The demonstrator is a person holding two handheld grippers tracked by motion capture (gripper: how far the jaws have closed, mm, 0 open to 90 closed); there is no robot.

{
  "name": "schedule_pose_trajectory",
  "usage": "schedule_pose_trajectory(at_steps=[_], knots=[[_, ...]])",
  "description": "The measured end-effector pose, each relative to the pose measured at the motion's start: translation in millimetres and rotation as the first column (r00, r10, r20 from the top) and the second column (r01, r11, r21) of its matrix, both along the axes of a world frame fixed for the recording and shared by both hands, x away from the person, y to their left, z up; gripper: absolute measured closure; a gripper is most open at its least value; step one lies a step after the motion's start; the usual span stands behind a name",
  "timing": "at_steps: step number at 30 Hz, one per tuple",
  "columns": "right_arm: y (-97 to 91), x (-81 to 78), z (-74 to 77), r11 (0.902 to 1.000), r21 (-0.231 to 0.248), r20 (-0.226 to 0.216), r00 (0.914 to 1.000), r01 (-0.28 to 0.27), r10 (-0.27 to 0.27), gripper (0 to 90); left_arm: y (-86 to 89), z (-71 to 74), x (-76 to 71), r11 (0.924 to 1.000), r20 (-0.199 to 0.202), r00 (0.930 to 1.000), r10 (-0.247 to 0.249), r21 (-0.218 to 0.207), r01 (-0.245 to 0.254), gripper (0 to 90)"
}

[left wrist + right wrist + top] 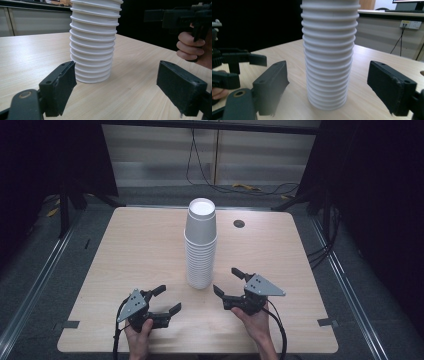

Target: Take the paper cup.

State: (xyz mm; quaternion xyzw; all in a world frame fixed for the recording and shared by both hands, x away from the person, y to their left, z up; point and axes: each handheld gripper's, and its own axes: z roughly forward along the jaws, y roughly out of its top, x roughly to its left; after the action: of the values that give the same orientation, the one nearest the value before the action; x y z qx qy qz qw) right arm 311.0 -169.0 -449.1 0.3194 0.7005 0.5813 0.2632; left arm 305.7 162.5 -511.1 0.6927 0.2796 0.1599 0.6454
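We stand at the approach: a tall stack of nested white paper cups [201, 245] sits upright near the middle of the pale wooden table [130, 255], and both claws face it from the near edge without touching it. Our left gripper [166, 300] rests low on the table, left of and nearer than the stack, jaws spread wide with nothing between them; in the left gripper view the ribbed stack [93, 42] rises just beyond the left jaw. Our right gripper [228, 281] is just beside the base of the stack on its right, jaws likewise wide apart and empty; in the right gripper view the stack [329, 55] stands squarely between them, a little ahead.

We judge the work to be taking a cup off the stack, and no grip has begun. The next move likely calls for one claw to steady the lower rims while the other rises to the top cup [201, 220], since both now sit at the level of the base. The stack is tall and light, so a sideways nudge could topple it.

Little stands in the way: a small dark round grommet [239, 224] is set in the table well behind the stack, and cables [250, 187] trail on the floor beyond the far edge.
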Motion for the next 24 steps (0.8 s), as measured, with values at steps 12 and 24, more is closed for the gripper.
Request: schedule_pose_trajectory(at_steps=[12, 24], knots=[[2.1, 12.4, 37.9, 0.9972, 0.034, 0.046, 0.9968, -0.066, 0.065, 13.7, 0.4, 0.1, 1.4, 0.9999, 0.001, 0.9999, -0.014, 0.004, 0.014, 15.7], [2.4, 28.9, 71.0, 0.9899, 0.070, 0.029, 0.9922, -0.123, 0.121, 13.6, -0.1, 0.0, 0.9, 0.9999, -0.005, 0.9999, -0.011, -0.001, 0.011, 15.7]])
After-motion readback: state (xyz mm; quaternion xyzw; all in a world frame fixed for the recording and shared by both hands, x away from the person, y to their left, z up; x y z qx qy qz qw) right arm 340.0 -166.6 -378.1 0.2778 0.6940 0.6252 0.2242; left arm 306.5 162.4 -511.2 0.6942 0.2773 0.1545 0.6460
